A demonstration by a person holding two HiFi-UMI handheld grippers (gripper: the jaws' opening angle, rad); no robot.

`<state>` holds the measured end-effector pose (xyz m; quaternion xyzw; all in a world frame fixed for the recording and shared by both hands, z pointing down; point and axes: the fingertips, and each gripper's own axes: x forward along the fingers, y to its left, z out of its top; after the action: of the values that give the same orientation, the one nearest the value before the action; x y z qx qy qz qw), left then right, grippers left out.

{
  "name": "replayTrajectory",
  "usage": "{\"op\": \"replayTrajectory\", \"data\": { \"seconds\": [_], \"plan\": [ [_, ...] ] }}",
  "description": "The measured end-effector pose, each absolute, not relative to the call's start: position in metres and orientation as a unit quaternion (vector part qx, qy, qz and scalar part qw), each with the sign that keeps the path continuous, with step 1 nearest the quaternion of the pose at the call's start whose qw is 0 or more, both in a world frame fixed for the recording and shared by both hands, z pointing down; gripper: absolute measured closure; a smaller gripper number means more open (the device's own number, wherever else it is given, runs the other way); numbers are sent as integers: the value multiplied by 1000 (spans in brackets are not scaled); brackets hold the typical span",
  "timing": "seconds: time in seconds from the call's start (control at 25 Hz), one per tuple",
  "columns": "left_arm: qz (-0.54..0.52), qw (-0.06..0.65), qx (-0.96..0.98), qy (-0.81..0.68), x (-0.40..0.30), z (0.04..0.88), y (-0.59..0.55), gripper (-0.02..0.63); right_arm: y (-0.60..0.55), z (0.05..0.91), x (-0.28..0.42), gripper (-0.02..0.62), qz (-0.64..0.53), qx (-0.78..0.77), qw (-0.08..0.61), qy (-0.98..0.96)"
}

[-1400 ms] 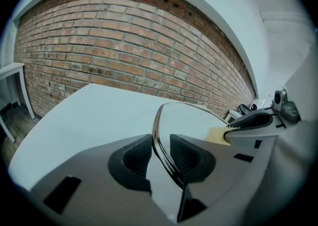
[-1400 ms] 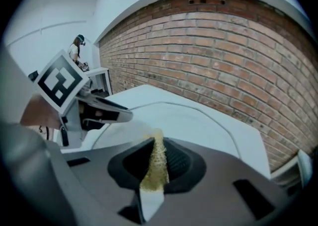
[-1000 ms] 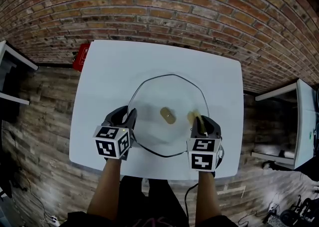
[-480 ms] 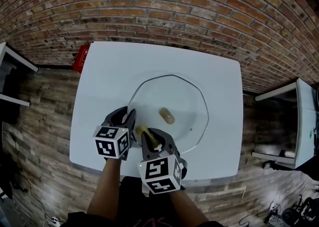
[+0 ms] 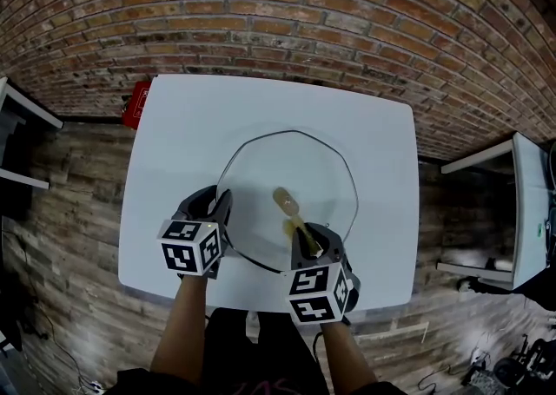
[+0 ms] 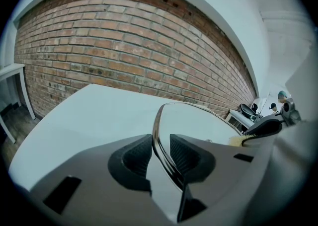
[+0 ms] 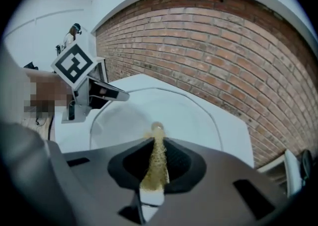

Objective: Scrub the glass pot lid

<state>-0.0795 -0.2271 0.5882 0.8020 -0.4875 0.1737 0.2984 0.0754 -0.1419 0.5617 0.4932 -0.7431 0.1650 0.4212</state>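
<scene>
A round glass pot lid (image 5: 326,172) lies mid-way across the white table (image 5: 191,120). The left tool (image 5: 219,204), its forearm reaching straight in from the near edge, is clamped on the lid's left rim. The right tool (image 5: 304,241), angled slightly leftward, pinches a thin yellow scrubbing sponge (image 7: 155,163) whose tip sits just near of the lid's knob (image 5: 288,201).

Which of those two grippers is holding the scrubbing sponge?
The right gripper, pinching the yellow sponge; the left gripper clamps the rim of the glass lid.
</scene>
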Motion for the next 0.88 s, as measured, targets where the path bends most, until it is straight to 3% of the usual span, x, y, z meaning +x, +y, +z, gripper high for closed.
{"op": "replayTrajectory", "data": {
  "seconds": [0.44, 0.88],
  "plan": [
    [178, 294, 804, -486, -78, 588, -228, 486, -151, 560, 134, 537, 162, 539, 445, -697],
    [170, 263, 812, -492, -88, 573, -231, 486, -159, 542, 136, 537, 138, 580, 374, -710]
  ]
}}
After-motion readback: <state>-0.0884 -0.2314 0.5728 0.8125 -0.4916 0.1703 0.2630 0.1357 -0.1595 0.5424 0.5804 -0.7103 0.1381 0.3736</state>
